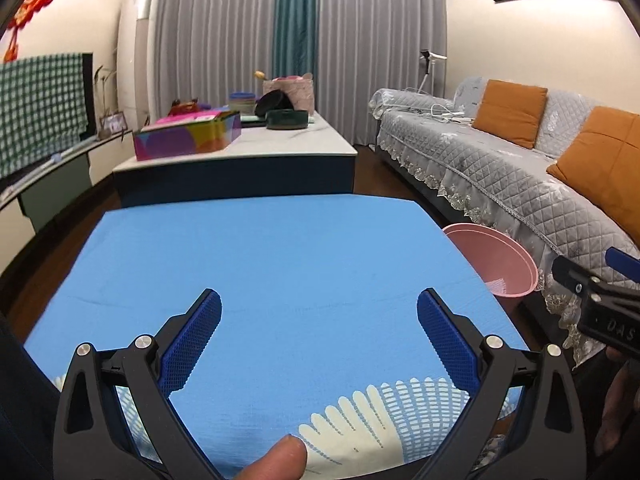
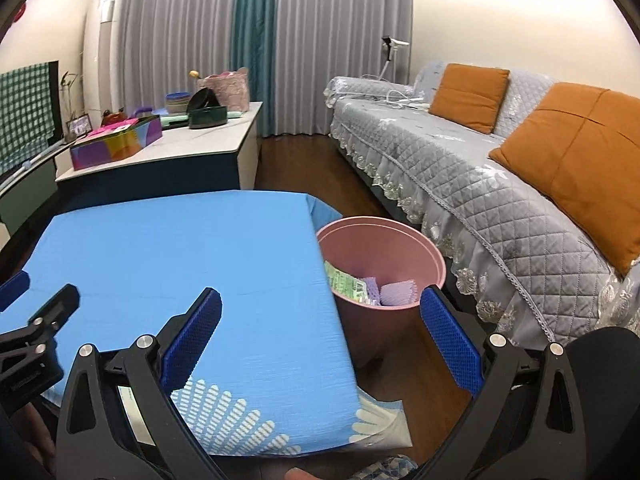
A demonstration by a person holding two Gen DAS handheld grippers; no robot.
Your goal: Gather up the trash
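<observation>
Your left gripper [image 1: 319, 334] hung over the blue tablecloth [image 1: 260, 264] with its jaws spread wide and nothing between them. Your right gripper [image 2: 320, 334] was likewise wide apart and empty, straddling the table's right edge.

The trash sat in the pink bin [image 2: 400, 240] on the floor, at about 1 o'clock from your right gripper, just beside the table's right edge and near the grey sofa [image 2: 460, 176]. Inside it: a green printed wrapper [image 2: 345, 282] and purple foam netting [image 2: 394, 293]. In the left wrist view the same bin showed at 2 o'clock, mostly cut off.

No loose trash showed on the cloth in either view; only the white fan pattern [image 1: 384, 412] at 6 o'clock.

Judgement: the collecting step looked finished or nearly so, both hands being free. Next move, if any, called for a scan of the near table edge and floor, hidden under the grippers; anything found would go toward 1 o'clock into the bin.
</observation>
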